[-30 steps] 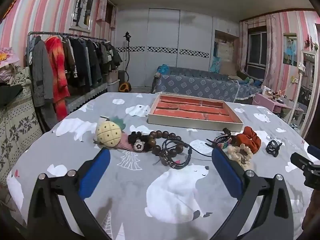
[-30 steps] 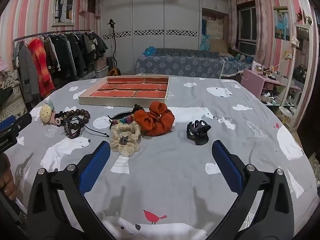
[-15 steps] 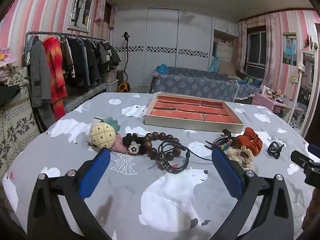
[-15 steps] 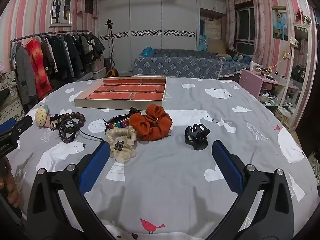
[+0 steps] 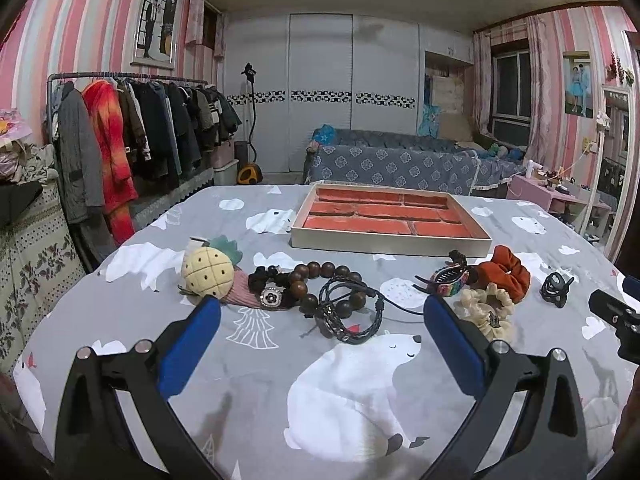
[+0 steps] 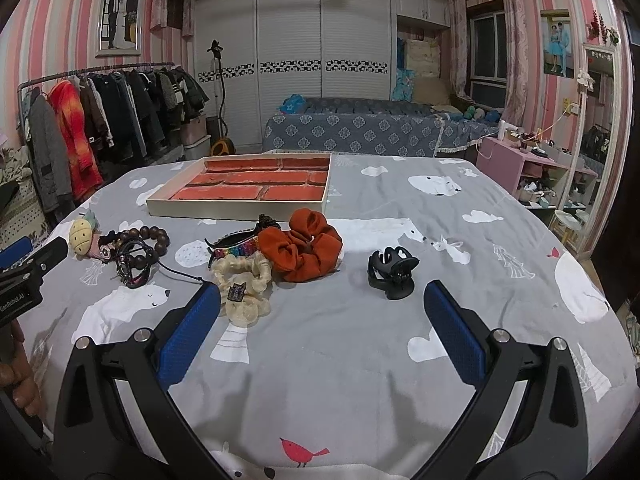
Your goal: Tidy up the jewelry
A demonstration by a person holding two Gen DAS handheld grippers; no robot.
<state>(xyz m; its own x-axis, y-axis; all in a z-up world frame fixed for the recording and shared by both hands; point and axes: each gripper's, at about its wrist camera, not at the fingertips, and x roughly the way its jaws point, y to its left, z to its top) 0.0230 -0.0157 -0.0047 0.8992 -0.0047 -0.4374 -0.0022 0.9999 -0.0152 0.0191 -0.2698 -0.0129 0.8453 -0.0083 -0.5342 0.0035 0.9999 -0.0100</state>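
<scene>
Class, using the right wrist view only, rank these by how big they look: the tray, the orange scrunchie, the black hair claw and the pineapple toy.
1. Tray
2. Orange scrunchie
3. Black hair claw
4. Pineapple toy, though it lies further off, so its true size is unsure.

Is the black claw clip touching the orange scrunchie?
Apart. The right wrist view shows bare grey cloth between the black claw clip and the orange scrunchie.

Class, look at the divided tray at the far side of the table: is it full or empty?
Empty. The tray shows only bare orange compartments in both views; the scrunchies, bead bracelet and clips lie outside on the cloth.
</scene>
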